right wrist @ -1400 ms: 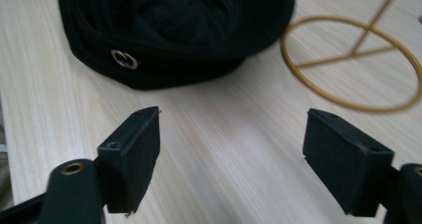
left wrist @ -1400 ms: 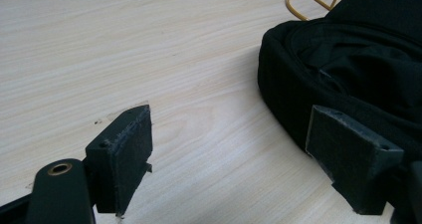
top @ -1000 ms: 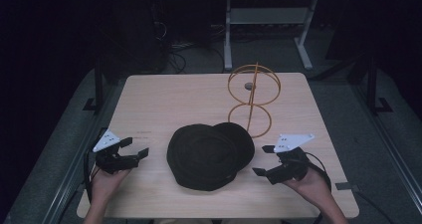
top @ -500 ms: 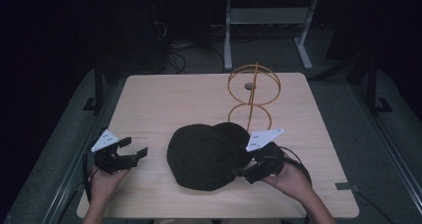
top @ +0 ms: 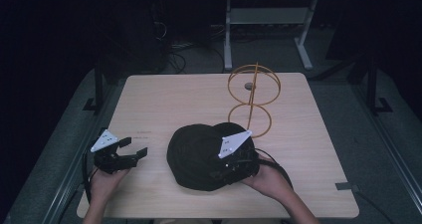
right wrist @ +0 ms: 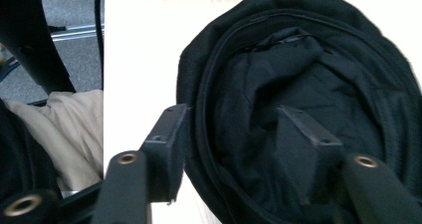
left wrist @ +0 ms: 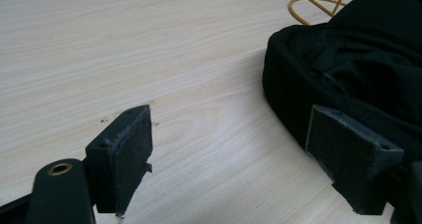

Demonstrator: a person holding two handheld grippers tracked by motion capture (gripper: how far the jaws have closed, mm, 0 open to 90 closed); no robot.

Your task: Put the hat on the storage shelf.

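The right gripper [top: 230, 170] straddles the near rim of the hat [top: 199, 154], one jaw outside the band and one inside the crown; its jaws have just been closing, with that rim between them, and stand about half-way in. In the right gripper view the outer pad sits at the band's edge, but I cannot tell whether both pads press the cloth yet, so I take the grip as not made.

The hat lies crown down in the middle of the table [top: 149, 99], opening up, its lining bunched loosely inside; the wire stand [top: 254, 97] rises just behind the hat, its lower ring close to the far rim. The left gripper [top: 130, 156] hovers well to the left of the hat, jaws wide with nothing between them, pads [left wrist: 124, 154] above bare wood.

The risks, as I judge them: the cloth is soft, so the jaws may pinch only the loose lining and the hat will sag or slip out when lifted; a bite taken too near the edge may peel off the band; held by one side alone, the hat will droop and could drag across the wood; and any push away from the person could shove the hat into the stand, which looks light enough to tip.
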